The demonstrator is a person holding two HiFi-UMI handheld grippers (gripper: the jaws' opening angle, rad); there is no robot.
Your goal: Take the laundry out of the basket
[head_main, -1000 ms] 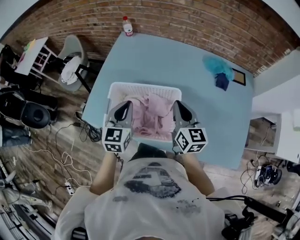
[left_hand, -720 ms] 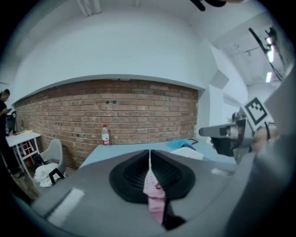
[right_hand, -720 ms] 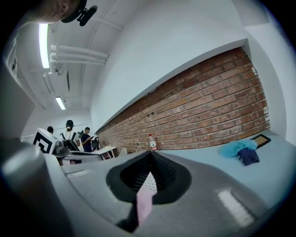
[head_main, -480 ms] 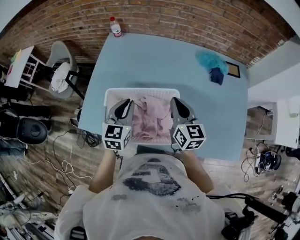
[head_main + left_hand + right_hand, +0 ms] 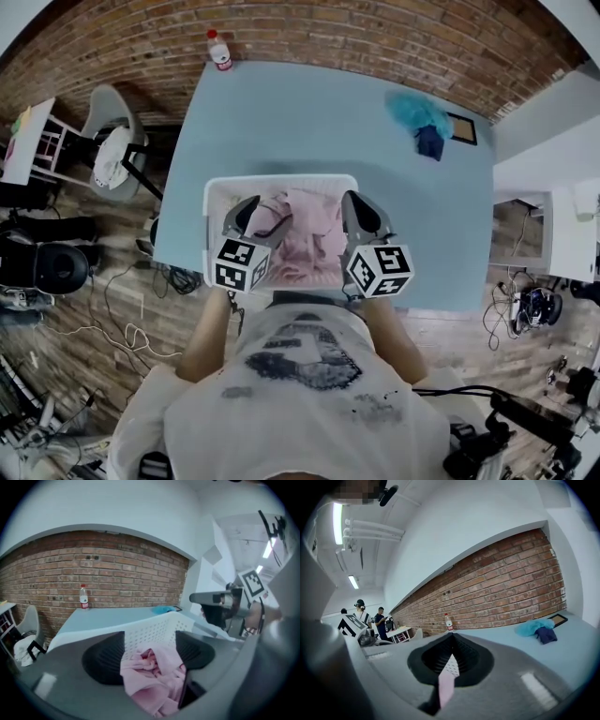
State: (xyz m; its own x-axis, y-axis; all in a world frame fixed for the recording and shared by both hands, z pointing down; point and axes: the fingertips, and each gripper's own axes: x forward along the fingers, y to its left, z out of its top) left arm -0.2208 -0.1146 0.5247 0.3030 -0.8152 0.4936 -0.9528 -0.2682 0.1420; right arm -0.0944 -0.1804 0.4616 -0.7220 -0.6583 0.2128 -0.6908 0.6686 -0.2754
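A white plastic basket (image 5: 281, 180) stands at the near edge of the light blue table (image 5: 309, 112), with pink laundry (image 5: 309, 234) bunched inside. My left gripper (image 5: 262, 217) hovers over the basket's left half and its jaws are opening. In the left gripper view the pink cloth (image 5: 152, 681) lies between the parted pads (image 5: 101, 660), with the basket wall (image 5: 150, 630) behind. My right gripper (image 5: 361, 214) is over the basket's right side, shut. In the right gripper view only a thin pink strip (image 5: 446, 686) shows through the slit of the right gripper (image 5: 451, 660).
A water bottle (image 5: 219, 52) stands at the table's far left corner. A teal cloth (image 5: 419, 111) and a dark blue one (image 5: 429, 141) lie at the far right. A grey chair (image 5: 108, 150) and cables are on the floor to the left. People (image 5: 382, 620) stand far off.
The left gripper's jaws have gone from shut to parted over the pink laundry. The right gripper has stayed shut in the same place. The basket has not moved.
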